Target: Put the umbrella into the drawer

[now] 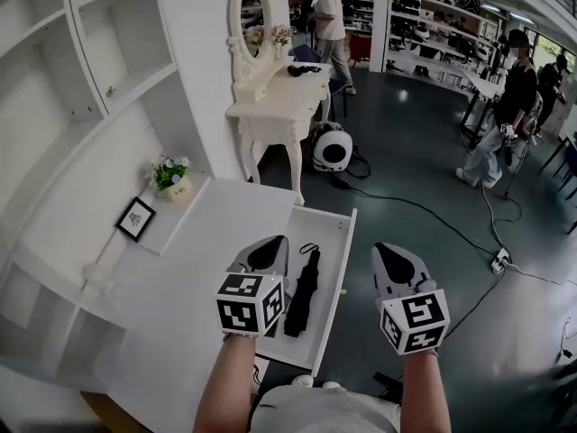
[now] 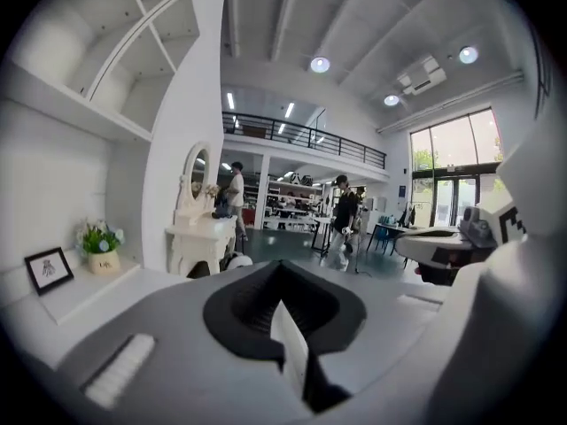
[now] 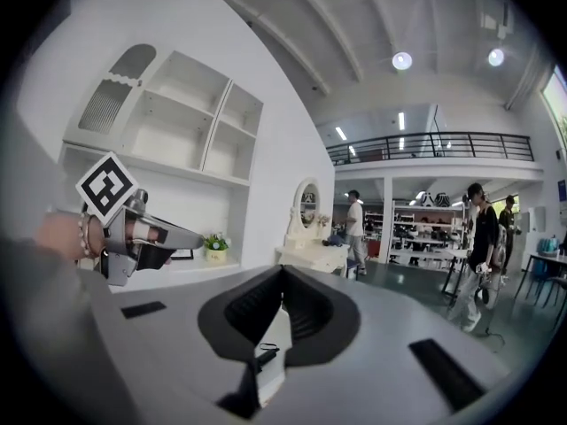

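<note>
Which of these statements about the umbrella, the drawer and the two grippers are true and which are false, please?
1. The black umbrella lies inside the open drawer. True.
2. The left gripper is clamped on the umbrella. False: the left gripper is shut on nothing, and the umbrella lies free in the drawer.
3. The drawer is pushed fully closed. False: it stands pulled out, with its inside showing.
4. A small potted plant stands near a framed picture on the white ledge. True.
5. The right gripper has its jaws together and holds nothing. True.
</note>
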A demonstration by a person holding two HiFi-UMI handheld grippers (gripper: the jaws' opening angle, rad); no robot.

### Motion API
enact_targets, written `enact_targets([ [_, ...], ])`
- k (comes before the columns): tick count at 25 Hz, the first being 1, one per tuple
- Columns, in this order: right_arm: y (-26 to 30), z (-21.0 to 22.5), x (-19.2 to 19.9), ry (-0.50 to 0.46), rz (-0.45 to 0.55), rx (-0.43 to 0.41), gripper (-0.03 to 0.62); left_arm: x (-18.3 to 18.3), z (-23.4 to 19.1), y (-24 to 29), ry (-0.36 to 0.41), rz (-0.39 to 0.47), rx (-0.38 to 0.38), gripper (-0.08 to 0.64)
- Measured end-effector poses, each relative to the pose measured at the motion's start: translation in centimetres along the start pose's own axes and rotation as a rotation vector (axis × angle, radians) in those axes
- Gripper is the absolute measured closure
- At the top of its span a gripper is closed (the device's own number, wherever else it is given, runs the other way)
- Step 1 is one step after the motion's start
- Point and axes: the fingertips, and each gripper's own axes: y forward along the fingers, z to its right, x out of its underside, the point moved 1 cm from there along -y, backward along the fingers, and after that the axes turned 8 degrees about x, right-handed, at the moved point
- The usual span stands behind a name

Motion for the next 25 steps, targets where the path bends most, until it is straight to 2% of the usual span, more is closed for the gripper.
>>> enact_targets([
  [4, -0.2, -0.5, -2.0, -0.015, 0.051, -0.021, 0.586, -3.7, 0.1, -2.2, 0.099, 0.142, -0.003, 0.551],
  [15, -1.5, -1.5, -7.8, -0.074, 0.208, -0.07, 0.586, -11.8, 0.0, -9.8, 0.301, 0.469, -0.117, 0.551],
  [20, -2.4, -1.9, -9.6, -0.115, 0.26, -0.079, 0.586, -13.5, 0.3, -12.9, 0.353, 0.541, -0.164, 0.551],
  [25, -2.6, -1.6, -9.8, -0.1, 0.267, -0.072, 0.586, -14.1, 0.6, -14.4, 0.373, 0.568, -0.185, 0.551],
])
